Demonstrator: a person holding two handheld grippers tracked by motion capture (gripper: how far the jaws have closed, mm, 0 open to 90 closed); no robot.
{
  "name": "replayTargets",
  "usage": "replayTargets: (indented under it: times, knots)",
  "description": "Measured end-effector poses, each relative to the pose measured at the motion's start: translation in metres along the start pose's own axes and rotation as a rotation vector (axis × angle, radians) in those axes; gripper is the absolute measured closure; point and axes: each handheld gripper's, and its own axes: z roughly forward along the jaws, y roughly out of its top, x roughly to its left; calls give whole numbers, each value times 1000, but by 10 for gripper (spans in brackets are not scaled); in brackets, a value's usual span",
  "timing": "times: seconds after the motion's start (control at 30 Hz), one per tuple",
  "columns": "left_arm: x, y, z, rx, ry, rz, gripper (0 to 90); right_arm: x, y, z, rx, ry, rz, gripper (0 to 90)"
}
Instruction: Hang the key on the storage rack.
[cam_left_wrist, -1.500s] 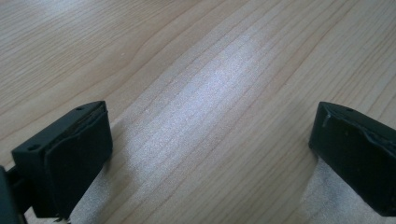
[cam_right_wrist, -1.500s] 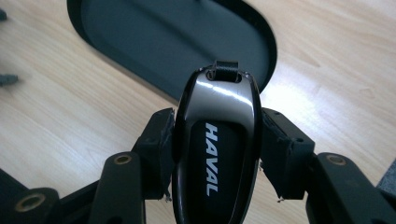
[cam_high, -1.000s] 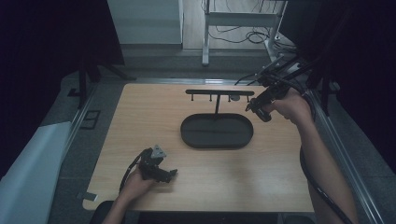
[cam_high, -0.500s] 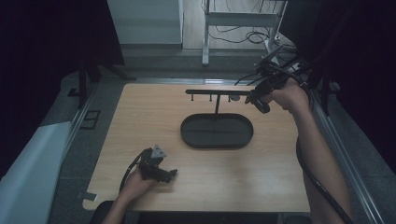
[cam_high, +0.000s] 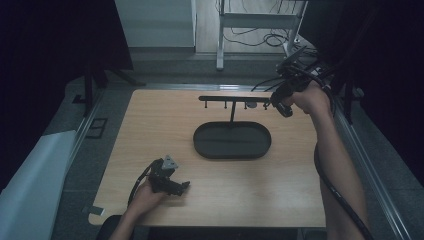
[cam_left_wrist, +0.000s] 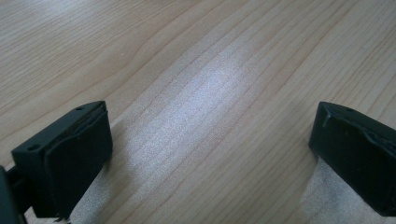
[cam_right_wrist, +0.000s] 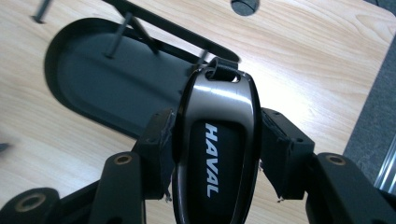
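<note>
A glossy black key fob with white HAVAL lettering stands upright between the pads of my right gripper, which is shut on its sides. The slot at the fob's top sits against the last hook at the end of a black rack bar; whether the hook passes through I cannot tell. In the high view the right gripper hovers at the right end of the bar, above the rack's oval tray. My left gripper rests near the table's front left, jaws open over bare wood.
The wooden table has a small round hole behind the bar. The table's right edge and a grey floor strip lie close to the right gripper. Metal frame legs stand behind the table, and a white sheet lies at the left.
The right hand has shifted slightly up and away, bringing the fob from the tray's right side to the bar's end. The left gripper has not moved.
</note>
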Motion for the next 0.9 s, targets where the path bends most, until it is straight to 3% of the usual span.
replayTargets:
  times: [0.33, 0.9]
  knots:
    - [0, 0, 0, 1, -2, -1, 0, -15, -11, 24, 30, 1, 40, 485]
    - [0, 0, 0, 1, -1, 0, 0, -22, -17, 63, 58, -14, 66, 486]
